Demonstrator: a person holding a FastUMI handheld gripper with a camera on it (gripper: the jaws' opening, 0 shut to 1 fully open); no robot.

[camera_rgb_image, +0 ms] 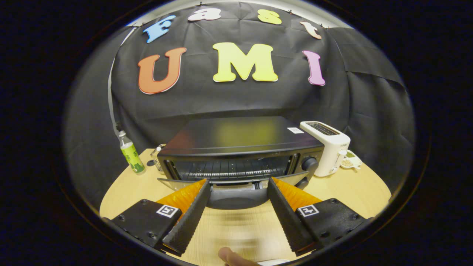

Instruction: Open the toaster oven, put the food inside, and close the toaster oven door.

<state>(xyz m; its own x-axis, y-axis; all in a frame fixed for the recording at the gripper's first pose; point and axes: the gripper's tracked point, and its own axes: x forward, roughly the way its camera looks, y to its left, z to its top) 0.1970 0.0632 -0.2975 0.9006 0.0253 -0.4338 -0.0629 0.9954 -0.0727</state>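
gripper (238,190): its 2 fingers are spread wide with nothing between them but bare table; they grip nothing.
toaster oven (240,147): dead ahead at 12 o'clock from the fingertips, its long axis running across the line of the fingers, from 9 to 3 o'clock.
oven door (236,188): dropped open toward the gripper, its front lip lying just ahead of and between the 2 fingertips; the wire rack (231,170) shows inside.
food: I cannot tell where it is; a pale blurred patch lies on the table (347,190) between the fingers at 6 o'clock, beside a fingertip (231,256).
step, as I judge: door stage done, loading still to come.
neighbours: white toaster (329,146) at 2 o'clock, touching the oven's side; green bottle (131,155) at 10 o'clock, apart.
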